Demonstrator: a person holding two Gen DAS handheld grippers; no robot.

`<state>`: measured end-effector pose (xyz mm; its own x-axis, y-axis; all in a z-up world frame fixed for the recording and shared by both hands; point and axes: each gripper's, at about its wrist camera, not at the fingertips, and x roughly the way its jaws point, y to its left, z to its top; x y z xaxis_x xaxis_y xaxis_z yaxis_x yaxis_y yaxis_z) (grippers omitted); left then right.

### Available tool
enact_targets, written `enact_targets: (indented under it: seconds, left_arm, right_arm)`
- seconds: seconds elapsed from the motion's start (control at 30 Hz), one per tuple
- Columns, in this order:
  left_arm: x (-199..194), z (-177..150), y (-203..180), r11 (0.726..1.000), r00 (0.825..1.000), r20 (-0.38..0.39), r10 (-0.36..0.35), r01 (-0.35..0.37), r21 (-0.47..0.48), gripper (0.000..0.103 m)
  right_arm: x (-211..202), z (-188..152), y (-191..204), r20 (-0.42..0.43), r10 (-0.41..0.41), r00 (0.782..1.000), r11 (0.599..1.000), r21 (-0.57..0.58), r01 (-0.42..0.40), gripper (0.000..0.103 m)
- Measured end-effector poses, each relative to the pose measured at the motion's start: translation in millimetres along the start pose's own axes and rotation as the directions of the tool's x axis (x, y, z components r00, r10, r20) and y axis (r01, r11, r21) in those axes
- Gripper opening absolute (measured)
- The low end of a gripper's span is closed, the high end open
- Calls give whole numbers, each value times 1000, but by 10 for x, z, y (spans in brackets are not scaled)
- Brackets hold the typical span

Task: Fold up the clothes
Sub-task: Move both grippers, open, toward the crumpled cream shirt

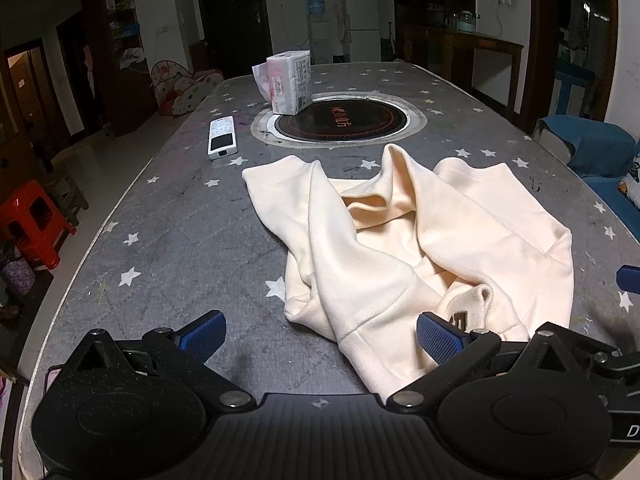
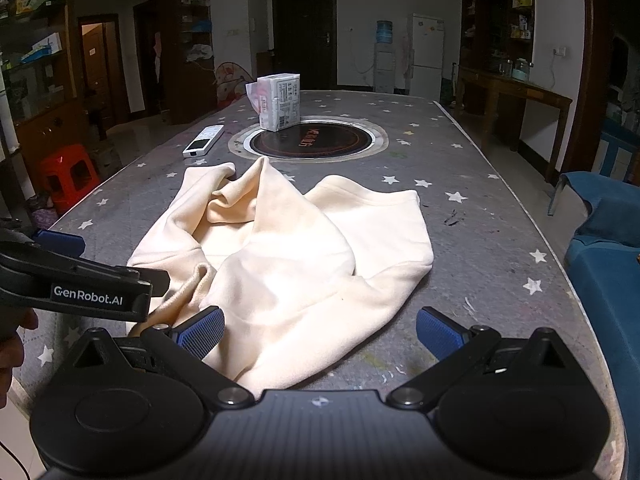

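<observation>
the left black gripper with blue ribbed pads (image 1: pixel 320 338) and right gripper (image 2: pixel 320 332) gape empty over a crumpled cream fleece garment (image 1: pixel 400 240) (soft, rumpled), lengthwise toward the round black cooktop (image 1: pixel 340 122).

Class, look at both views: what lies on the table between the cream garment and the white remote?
Nothing: only bare star-print table cover separates the garment from the remote, clearest in the left wrist view.

Left matte-black plastic 2-finger gripper (image 1: pixel 320 334): blue ribbed pads (image 1: pixel 202 334), silver pivot screws, star emblem on housing. Right matte-black plastic 2-finger gripper (image 2: pixel 320 332): identical build. White "GenRobot.AI" lettering on left unit's side, seen fr. right cam.
</observation>
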<state>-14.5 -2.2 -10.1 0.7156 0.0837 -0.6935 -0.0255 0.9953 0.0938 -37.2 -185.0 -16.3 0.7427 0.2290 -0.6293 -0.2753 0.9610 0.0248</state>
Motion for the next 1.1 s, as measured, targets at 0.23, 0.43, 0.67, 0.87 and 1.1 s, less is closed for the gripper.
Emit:
enact_targets:
  seconds: [0.23, 0.43, 0.67, 0.87, 1.1]
  left_arm:
    - [30, 72, 25, 1000, 1000, 2, 2, -2, 3, 103]
    - [77, 154, 33, 1000, 1000, 5, -2, 2, 13, 103]
    - [160, 244, 32, 1000, 1000, 3, -5, 5, 18, 103]
    - [238, 336, 26, 1000, 1000, 2, -13, 13, 23, 103]
    - [332, 434, 19, 999, 1000, 4, -27, 26, 38, 101]
  right_arm:
    - [43, 46, 10, -4, 8, 1000, 1000, -14, -8, 103]
    - [105, 111, -2, -8, 15, 1000, 1000, -15, -15, 103]
    - [184, 194, -2, -9, 22, 1000, 999, -26, -22, 102]
    - [273, 274, -22, -14, 29, 999, 999, -33, -29, 102]
    - [408, 396, -76, -25, 45, 999, 998, -31, -46, 95]
